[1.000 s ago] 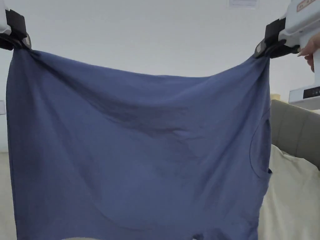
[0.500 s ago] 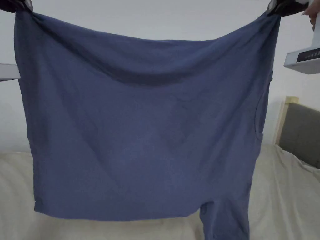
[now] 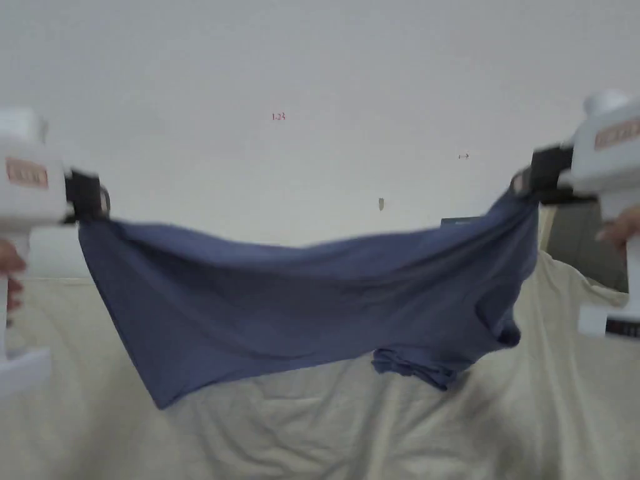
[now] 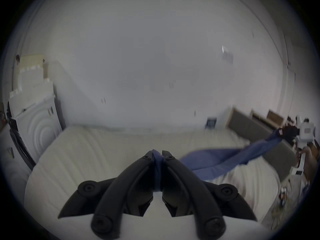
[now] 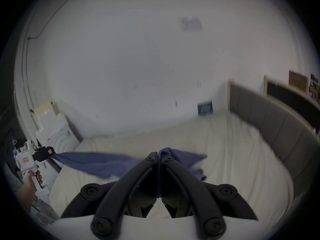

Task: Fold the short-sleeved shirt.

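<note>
Your left gripper (image 3: 87, 199) has its jaws clamped on one corner of the shirt (image 3: 300, 306), which hangs spread in the air above the bed (image 3: 312, 431) with its low edge close to the sheet. Your right gripper (image 3: 531, 178) is clamped on the other corner. No fold looks made yet; laying it flat and every fold remain.
</note>
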### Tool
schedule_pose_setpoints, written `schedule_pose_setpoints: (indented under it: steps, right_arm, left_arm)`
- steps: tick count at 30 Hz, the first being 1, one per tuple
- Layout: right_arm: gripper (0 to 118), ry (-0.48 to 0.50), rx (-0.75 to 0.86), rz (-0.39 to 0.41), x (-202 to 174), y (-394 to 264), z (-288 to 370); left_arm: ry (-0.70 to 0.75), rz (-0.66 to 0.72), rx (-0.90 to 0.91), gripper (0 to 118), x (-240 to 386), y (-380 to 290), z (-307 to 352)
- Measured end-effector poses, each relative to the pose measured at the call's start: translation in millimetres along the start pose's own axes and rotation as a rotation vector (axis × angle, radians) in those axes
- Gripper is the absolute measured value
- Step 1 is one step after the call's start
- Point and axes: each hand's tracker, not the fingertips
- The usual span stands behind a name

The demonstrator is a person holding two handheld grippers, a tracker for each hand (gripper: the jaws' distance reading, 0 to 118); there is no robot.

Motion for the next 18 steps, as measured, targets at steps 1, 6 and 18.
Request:
schedule_pose_setpoints:
  steps: [1,6,18]
  right_arm:
    - [3,-0.03,-0.06,-0.023,10,-37,-10]
    - [3,-0.083,-0.299,-0.159,57,-216,-41]
    - [3,0.012,-0.351,-0.081,83,-341,75]
  left_arm:
    - [-0.016,-0.009,-0.063,8,2,-34,-9]
    - [-0.06,0.128,-0.323,8,5,-196,-24]
    - [-0.132,0.288,-0.394,8,-25,-318,78]
